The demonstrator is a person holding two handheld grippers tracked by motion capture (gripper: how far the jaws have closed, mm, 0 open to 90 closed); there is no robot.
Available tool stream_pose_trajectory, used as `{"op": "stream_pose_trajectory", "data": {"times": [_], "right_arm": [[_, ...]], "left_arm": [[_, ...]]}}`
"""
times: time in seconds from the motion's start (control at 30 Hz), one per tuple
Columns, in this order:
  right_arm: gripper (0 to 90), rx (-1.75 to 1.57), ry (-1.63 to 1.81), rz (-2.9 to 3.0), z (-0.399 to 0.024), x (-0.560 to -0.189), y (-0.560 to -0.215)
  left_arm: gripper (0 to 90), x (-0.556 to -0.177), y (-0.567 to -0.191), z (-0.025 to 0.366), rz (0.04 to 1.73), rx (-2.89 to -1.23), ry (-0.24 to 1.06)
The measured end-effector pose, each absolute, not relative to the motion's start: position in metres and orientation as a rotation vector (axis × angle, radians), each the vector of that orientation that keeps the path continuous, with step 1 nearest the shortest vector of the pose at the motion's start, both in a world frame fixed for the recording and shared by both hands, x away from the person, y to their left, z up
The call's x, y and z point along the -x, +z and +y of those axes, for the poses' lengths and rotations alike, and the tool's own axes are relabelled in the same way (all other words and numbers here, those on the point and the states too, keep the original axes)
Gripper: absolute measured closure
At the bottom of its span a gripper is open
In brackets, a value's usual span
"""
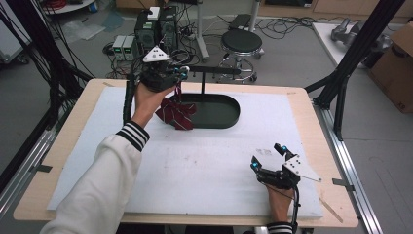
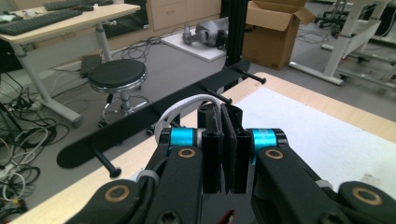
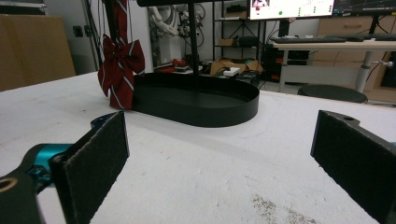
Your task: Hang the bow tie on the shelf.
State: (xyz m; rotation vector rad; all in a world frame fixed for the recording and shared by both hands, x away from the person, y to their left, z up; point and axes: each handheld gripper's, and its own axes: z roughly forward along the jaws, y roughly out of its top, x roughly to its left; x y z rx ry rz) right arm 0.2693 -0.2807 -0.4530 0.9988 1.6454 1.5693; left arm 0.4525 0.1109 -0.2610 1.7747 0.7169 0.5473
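Observation:
A dark red bow tie (image 1: 176,113) with thin pale stripes hangs in the air over the left end of the black oval tray (image 1: 229,117). My left gripper (image 1: 181,77) is above it, shut on the bow tie's strap. In the left gripper view the jaws (image 2: 226,119) are pressed together on a thin dark red band, close in front of the black hanger bar (image 2: 140,126) with its pegs. That bar (image 1: 216,71) stands on a thin pole (image 1: 202,84) rising from the tray. My right gripper (image 1: 266,156) rests open on the white mat at the near right, nothing between its pads (image 3: 95,158).
The white mat (image 1: 195,165) covers most of the wooden table (image 1: 311,122). In the right gripper view the bow tie (image 3: 119,70) hangs left of the tray (image 3: 201,105) and pole (image 3: 192,37). A black stool (image 1: 241,41), computer boxes and cables stand on the floor beyond the far edge.

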Motion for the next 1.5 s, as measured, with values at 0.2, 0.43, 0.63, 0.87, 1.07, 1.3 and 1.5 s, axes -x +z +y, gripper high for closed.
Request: {"op": "stream_pose_trajectory", "data": {"times": [0.2, 0.43, 0.63, 0.87, 1.07, 1.3, 1.5], "right_arm": [[3.2, -1.004, 1.571, 1.645, -0.281, -0.27, -0.453], [3.2, -1.01, 1.574, 1.646, -0.281, -0.27, -0.453], [3.2, -1.009, 1.572, 1.646, -0.281, -0.27, -0.453], [3.2, -1.008, 1.573, 1.648, -0.281, -0.27, -0.453], [3.2, -1.008, 1.575, 1.648, -0.281, -0.27, -0.453], [3.2, -1.008, 1.575, 1.648, -0.282, -0.27, -0.453], [3.2, -1.006, 1.574, 1.645, -0.282, -0.27, -0.453]], "left_arm": [[86.6, -0.463, -0.252, 0.105, 0.721, -1.77, 0.578], [86.5, -0.47, -0.239, 0.098, 0.709, -1.745, 0.616], [86.5, -0.472, -0.244, 0.09, 0.718, -1.762, 0.62], [86.5, -0.478, -0.261, 0.081, 0.745, -1.796, 0.607], [86.5, -0.482, -0.269, 0.074, 0.768, -1.815, 0.589], [86.5, -0.485, -0.277, 0.067, 0.785, -1.839, 0.574], [86.5, -0.485, -0.28, 0.061, 0.79, -1.861, 0.578]]}}
